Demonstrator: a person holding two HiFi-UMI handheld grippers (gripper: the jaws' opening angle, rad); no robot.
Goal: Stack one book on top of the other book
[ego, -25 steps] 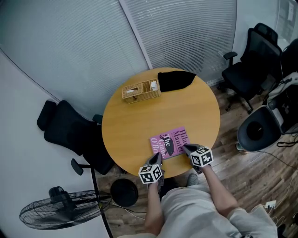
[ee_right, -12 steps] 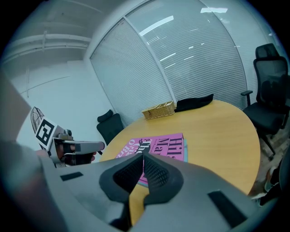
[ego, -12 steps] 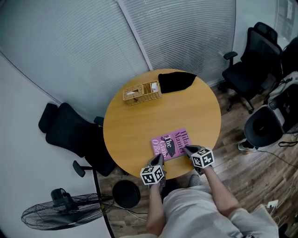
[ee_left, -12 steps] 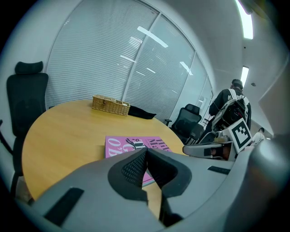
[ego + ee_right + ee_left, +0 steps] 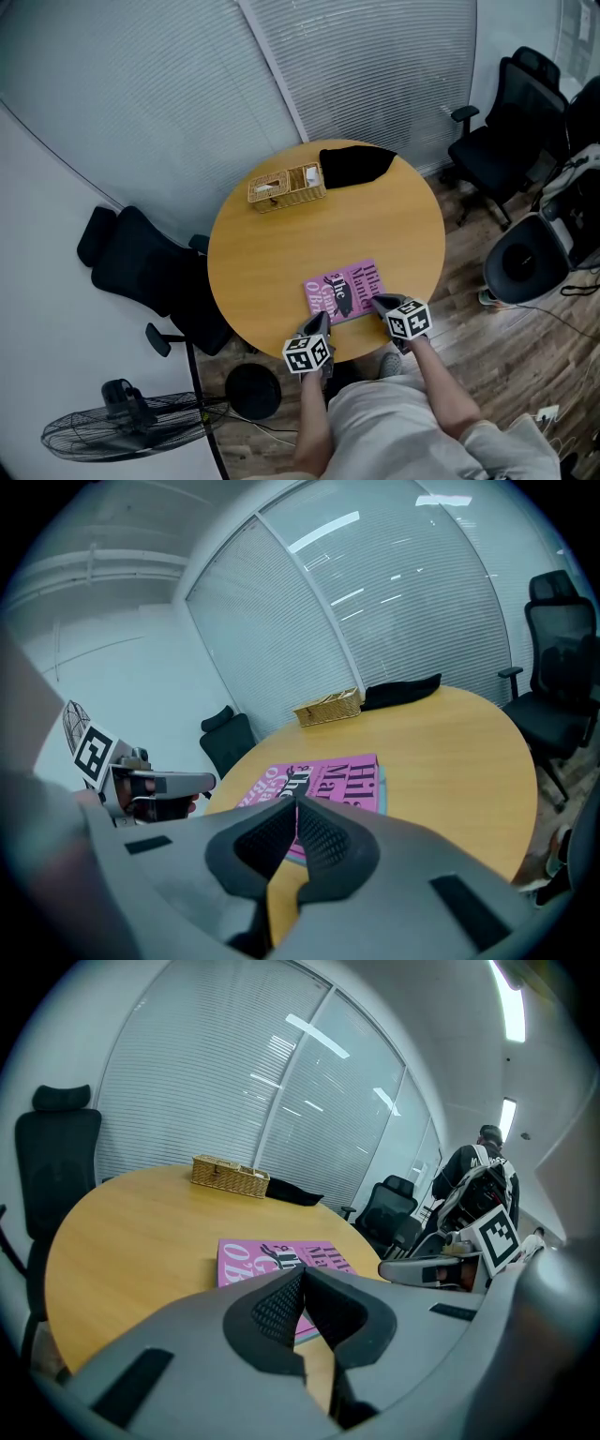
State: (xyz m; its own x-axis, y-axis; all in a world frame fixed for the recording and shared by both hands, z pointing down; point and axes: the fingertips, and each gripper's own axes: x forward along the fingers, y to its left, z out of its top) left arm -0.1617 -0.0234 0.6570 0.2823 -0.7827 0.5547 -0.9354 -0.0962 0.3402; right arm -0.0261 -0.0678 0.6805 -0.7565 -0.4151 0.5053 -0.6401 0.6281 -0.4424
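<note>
pink book [image 5: 344, 289] is lying lower centre of the head view on the round table [image 5: 272, 253], covering a teal-edged book [image 5: 382, 782] (only a sliver is showing, in the right gripper view), so the stack is looking done. left gripper [image 5: 318, 320] and right gripper [image 5: 377, 301] are both sitting pinched together, gripping nothing, tips just beside the pink cover's lower corners. risk: a careless pull-away could be catching the cover, sliding it askew or dragging both books toward the near rim.
</note>
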